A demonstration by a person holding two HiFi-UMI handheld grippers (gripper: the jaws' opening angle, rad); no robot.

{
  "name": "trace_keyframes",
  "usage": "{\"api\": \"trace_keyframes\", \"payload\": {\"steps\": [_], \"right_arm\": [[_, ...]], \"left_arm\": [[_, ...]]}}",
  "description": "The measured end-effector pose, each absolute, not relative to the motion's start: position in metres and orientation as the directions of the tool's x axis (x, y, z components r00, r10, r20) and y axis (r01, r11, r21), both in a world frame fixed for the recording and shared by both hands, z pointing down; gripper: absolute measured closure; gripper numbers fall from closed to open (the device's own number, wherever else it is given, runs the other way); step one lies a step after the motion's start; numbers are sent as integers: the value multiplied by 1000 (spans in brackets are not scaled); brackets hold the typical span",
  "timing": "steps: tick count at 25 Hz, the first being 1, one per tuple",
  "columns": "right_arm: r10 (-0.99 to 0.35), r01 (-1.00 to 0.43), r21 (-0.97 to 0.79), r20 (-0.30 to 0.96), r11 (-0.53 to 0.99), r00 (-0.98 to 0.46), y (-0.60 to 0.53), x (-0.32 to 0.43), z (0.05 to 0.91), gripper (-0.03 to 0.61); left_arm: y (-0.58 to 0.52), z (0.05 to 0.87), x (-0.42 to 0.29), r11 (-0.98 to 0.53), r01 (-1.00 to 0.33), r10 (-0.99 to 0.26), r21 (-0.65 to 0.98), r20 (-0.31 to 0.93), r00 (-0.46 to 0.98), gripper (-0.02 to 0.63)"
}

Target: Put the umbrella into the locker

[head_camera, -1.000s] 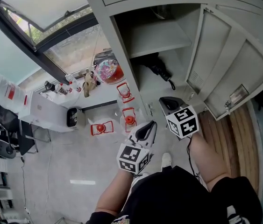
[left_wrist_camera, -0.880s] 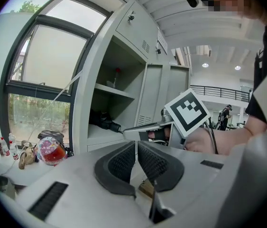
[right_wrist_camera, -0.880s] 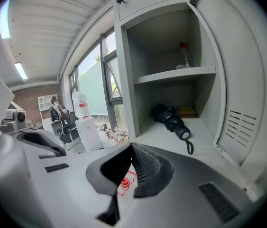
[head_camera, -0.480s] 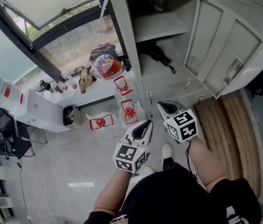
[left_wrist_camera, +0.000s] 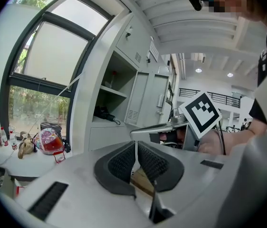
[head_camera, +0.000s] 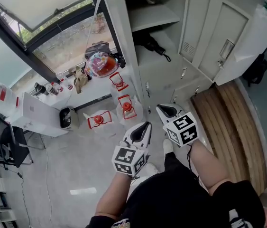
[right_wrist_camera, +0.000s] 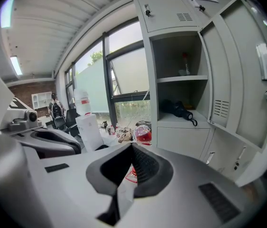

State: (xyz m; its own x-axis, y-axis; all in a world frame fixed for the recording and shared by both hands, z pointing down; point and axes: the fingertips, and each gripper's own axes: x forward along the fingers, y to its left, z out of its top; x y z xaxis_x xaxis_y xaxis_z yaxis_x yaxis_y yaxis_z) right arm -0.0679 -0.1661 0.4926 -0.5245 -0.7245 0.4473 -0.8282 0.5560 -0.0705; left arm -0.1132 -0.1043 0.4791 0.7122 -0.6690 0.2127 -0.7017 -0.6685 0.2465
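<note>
Head view looks steeply down on 2 handheld tongs in front of an open grey locker (head_camera: 120, 30). The left gripper (head_camera: 146, 124) and the right gripper (head_camera: 159, 107) sit side by side, near the person's legs and well apart from the locker, each with a marker cube at its near end.

The left gripper (left_wrist_camera: 136, 152) has its 2 ribbed pads drawn together, only a hairline slit between them and nothing caught in it. The right gripper (right_wrist_camera: 131, 159) is likewise closed, its pads meeting with nothing between them.

The umbrella (head_camera: 149, 42) is black and folded. It lies inside the locker on the floor of the open compartment, under the shelf (head_camera: 154, 16), with its strap hanging over the front edge. Neither tong touches it. It shows in the same spot in the left gripper view (left_wrist_camera: 104, 113) and the right gripper view (right_wrist_camera: 178, 109).

The locker door (head_camera: 204, 30) stands swung open to the right. Left of the locker, a colourful round bag (head_camera: 101, 64) rests on a white ledge below the window (head_camera: 38, 6), with 3 red-framed objects (head_camera: 125, 107) close to it. Wooden boards (head_camera: 235, 127) lie on the floor at the right.
</note>
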Motion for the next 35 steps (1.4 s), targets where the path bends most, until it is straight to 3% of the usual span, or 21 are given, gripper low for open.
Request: {"api": "trace_keyframes", "payload": {"steps": [35], "right_arm": [[-768,-855,-71,407,514,-495,-96,-46,475,525]], "left_arm": [[-55,460,-89,-728,-651,-628,214,173,759,586]]}}
